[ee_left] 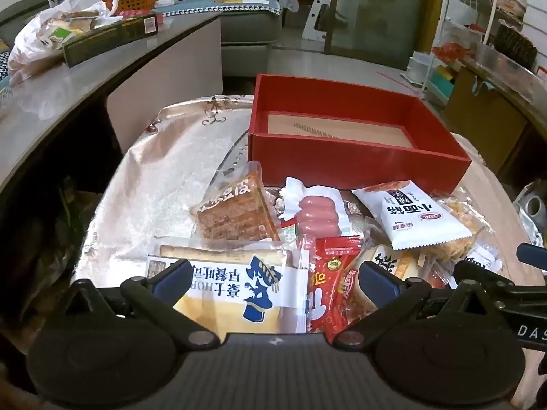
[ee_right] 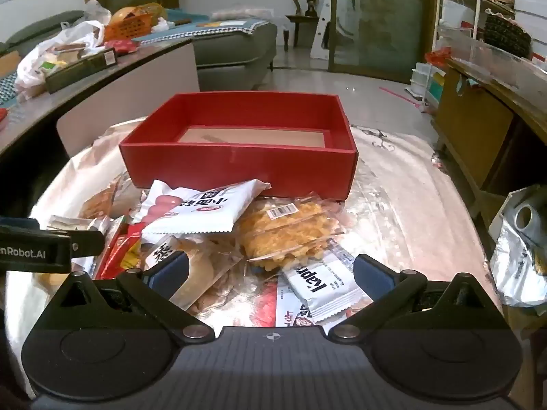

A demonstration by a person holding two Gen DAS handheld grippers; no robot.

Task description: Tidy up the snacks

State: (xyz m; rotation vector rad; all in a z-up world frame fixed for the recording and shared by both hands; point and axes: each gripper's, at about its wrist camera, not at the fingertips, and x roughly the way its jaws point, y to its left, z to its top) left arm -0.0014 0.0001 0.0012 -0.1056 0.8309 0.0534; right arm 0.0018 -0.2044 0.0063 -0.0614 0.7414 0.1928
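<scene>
1. The left tool (ee_left: 273,278) hangs wide open with nothing gripped, over the toast pack (ee_left: 236,287) and the red sachet (ee_left: 330,287). Closing here could pinch both wrappers at once, since they overlap between the pads.
2. The right tool (ee_right: 270,273) is likewise spread wide and empty, above the Kaptain wafer pack (ee_right: 324,283) and a clear pastry bag (ee_right: 205,273). The film looks slippery; a shallow bite on a corner could let a pack slide out mid-carry.
3. The two tools sit close together, so they may bump if both dive into the pile together.
4. The snacks lie heaped on the desk (ee_left: 154,188) just in front of the red box (ee_right: 239,167), which is empty. Pulling a lower pack could drag the white noodle pack (ee_right: 201,208) or the crispy cracker bag (ee_right: 290,229) off the heap.
5. The heap touches the box's near wall; a low carry could clip that wall and shove the box back.
6. The shiny cloth may slip and shift the box.
</scene>
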